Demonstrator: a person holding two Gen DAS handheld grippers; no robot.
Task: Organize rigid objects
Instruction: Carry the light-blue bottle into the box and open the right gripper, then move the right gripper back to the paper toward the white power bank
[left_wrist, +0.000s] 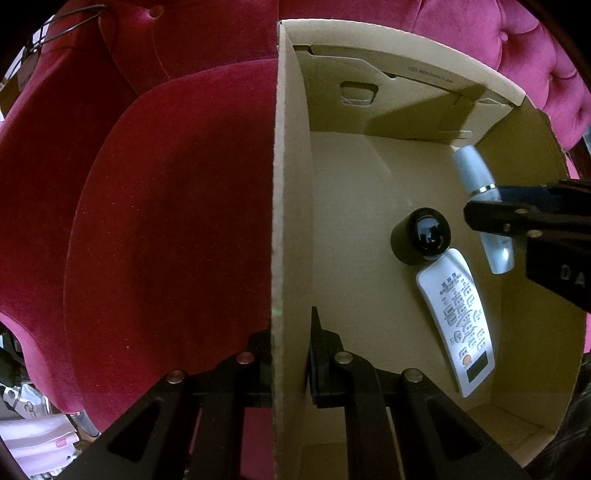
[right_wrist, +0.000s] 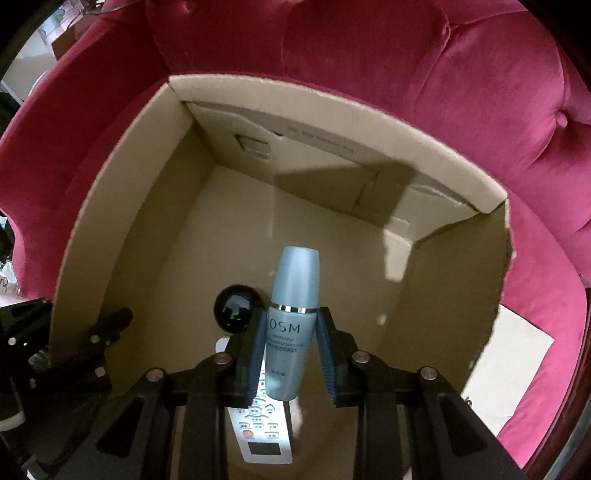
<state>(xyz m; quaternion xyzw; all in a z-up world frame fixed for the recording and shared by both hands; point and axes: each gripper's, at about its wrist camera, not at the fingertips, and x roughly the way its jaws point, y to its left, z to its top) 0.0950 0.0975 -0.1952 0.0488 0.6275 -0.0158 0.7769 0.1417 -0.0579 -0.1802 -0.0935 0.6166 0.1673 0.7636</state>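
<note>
Squarely between its pads, the right claw (right_wrist: 291, 354) grips the blue bottle (right_wrist: 291, 325) above the box (right_wrist: 110, 206).

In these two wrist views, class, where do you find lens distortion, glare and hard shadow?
Left wrist view: fisheye bends the cardboard box wall into a curve; window glare on the glossy black round cap. Right wrist view: a hard-edged shadow crosses the box's far wall, and the pale blue bottle appears sharp.

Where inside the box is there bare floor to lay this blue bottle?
The cardboard box floor is bare toward the far wall and far right corner. It is crowded below the right gripper: the black round cap and white remote lie under the blue bottle.
</note>
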